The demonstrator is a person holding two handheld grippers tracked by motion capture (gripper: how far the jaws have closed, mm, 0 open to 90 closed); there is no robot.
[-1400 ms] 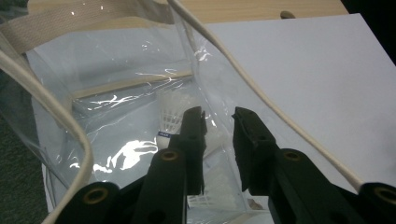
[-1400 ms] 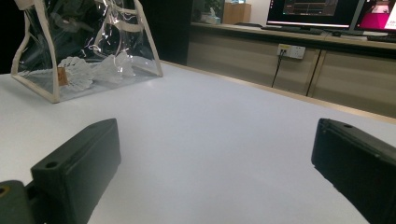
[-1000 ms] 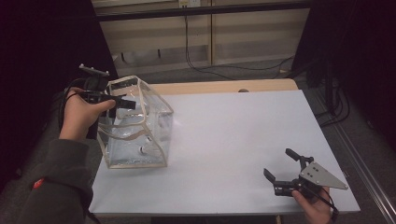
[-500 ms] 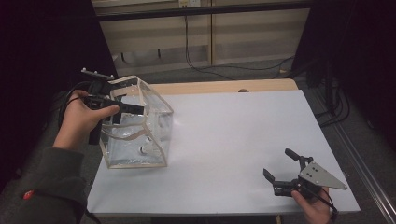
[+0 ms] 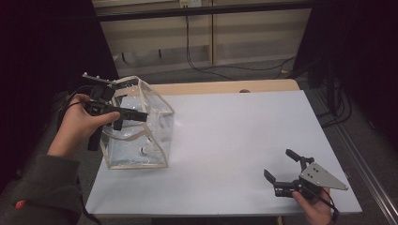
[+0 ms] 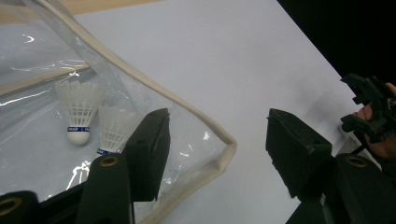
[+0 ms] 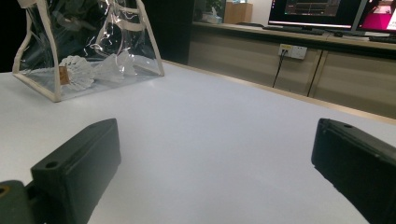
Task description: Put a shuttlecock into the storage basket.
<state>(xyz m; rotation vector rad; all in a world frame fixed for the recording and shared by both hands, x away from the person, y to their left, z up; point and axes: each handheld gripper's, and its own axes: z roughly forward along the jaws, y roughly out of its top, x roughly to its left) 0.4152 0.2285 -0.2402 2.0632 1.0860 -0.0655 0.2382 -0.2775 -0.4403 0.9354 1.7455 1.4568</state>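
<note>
A clear plastic bag [image 5: 141,129] with cream trim is standing at the white counter's [image 5: 234,140] left side, holding two white shuttlecocks [image 6: 79,112]. The left hand-held gripper [image 5: 123,114] is hovering over its top rim, jaws apart. The right hand-held gripper [image 5: 279,168] is resting well apart near the front right corner, jaws spread wide.
</note>
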